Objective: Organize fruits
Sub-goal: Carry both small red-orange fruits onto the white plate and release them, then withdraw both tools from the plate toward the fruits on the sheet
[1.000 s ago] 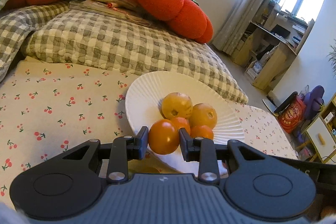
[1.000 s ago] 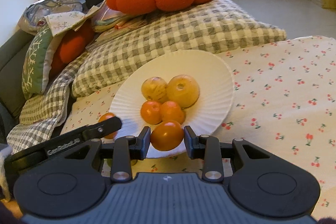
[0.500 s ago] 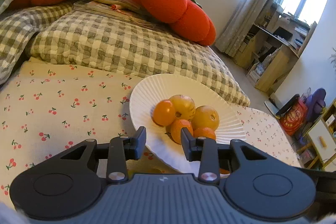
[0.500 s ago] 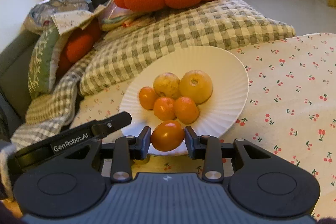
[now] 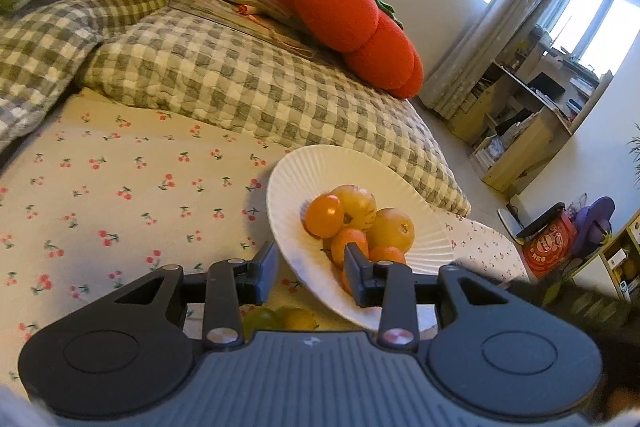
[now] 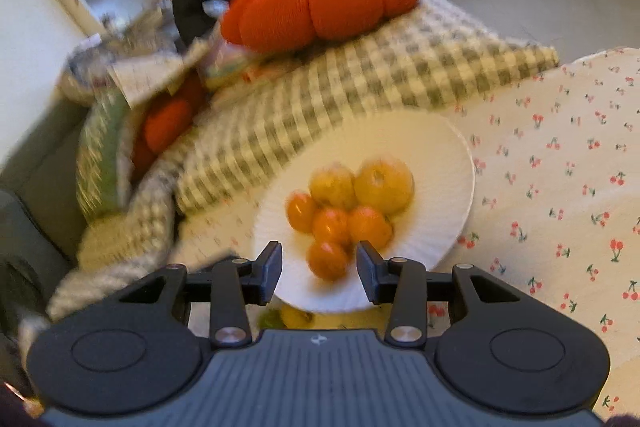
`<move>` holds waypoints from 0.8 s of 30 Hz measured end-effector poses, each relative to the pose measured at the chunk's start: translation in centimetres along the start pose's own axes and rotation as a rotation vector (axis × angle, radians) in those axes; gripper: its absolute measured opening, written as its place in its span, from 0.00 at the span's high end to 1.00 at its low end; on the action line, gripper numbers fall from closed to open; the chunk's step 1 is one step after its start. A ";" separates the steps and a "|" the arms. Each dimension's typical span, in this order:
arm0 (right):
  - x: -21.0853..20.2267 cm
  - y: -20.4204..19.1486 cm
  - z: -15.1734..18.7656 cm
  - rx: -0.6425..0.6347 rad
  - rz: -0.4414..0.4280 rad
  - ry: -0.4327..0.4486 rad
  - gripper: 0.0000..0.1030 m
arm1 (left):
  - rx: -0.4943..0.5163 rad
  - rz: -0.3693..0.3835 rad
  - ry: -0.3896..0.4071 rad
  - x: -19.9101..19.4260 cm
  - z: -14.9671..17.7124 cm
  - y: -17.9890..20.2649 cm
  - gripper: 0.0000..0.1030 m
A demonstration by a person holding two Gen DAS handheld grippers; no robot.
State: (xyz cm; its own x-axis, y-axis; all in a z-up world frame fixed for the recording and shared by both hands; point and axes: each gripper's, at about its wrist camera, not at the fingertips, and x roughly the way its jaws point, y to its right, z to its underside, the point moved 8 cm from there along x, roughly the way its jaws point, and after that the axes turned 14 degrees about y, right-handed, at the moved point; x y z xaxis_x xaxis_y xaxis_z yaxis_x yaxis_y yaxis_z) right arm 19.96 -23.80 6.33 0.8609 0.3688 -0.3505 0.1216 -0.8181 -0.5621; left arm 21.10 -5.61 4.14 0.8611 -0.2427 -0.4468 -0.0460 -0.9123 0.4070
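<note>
Tongs are both angled downward toward the white ribbed round plate (image 5: 296,179) on the cherry-printed cloth (image 5: 120,195). The left tongs (image 5: 310,271) have just been opening and hold nothing. The right tongs (image 6: 319,269), also just opened, are parted around the nearest small orange fruit (image 6: 327,261), untouched, lying on the plate.

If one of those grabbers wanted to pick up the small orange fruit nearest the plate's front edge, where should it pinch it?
Probably across the widest middle of the front orange fruit, coming from the near rim of the white plate. It is round, its sides look free, and the other fruits crowd only behind it. The picture is blurred.
</note>
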 end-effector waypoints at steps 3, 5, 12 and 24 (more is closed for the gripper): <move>-1.5 -0.9 -0.9 -0.070 0.002 0.036 0.54 | 0.044 -0.034 -0.007 -0.9 -0.3 -0.2 0.64; -2.4 -1.8 -0.8 -0.138 0.000 0.048 0.50 | 0.065 -0.049 -0.009 -1.6 -0.4 -0.3 0.62; -3.7 -3.6 0.2 -0.292 -0.015 0.037 0.33 | 0.104 -0.077 -0.024 -4.3 -0.7 -0.8 0.56; -3.6 -6.5 5.2 -0.506 -0.074 -0.131 0.28 | 0.062 -0.148 -0.043 -8.6 -0.7 -5.2 0.46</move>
State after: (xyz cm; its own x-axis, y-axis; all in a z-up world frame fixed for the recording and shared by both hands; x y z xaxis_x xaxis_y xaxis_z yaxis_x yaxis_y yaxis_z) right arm 13.53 -17.48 7.31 0.7761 0.4593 -0.4321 0.4310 -0.8865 -0.1681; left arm 14.28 1.48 6.42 0.8381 -0.1172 -0.5327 0.0472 -0.9574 0.2849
